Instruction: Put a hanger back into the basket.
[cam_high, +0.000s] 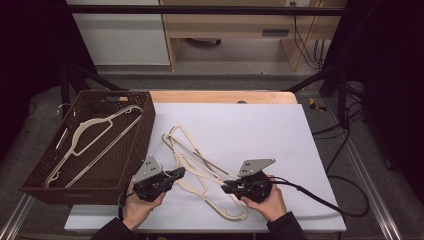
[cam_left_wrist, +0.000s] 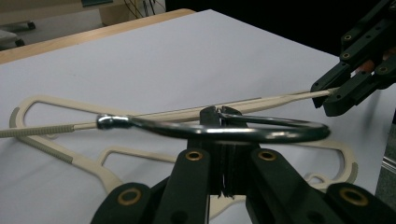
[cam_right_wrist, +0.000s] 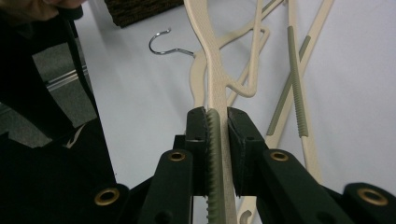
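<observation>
A cream plastic hanger (cam_high: 197, 189) spans between my two grippers above the white mat. My left gripper (cam_high: 181, 173) is shut on its metal hook (cam_left_wrist: 261, 128), which crosses the closed jaws (cam_left_wrist: 219, 116). My right gripper (cam_high: 226, 187) is shut on one of the hanger's arms, clamping the ribbed grey strip (cam_right_wrist: 215, 135) between its pads (cam_right_wrist: 215, 114). The left gripper view also has the right gripper (cam_left_wrist: 334, 93) at the far end of the hanger's bar. More cream hangers (cam_high: 187, 142) lie tangled on the mat beneath and beyond.
A brown woven basket (cam_high: 146, 132) stands at the left edge of the table with one cream hanger (cam_high: 95, 135) lying in it. Another hanger's metal hook (cam_right_wrist: 168, 44) rests on the mat. The white mat (cam_high: 260, 130) covers the wooden table; cables trail off to the right.
</observation>
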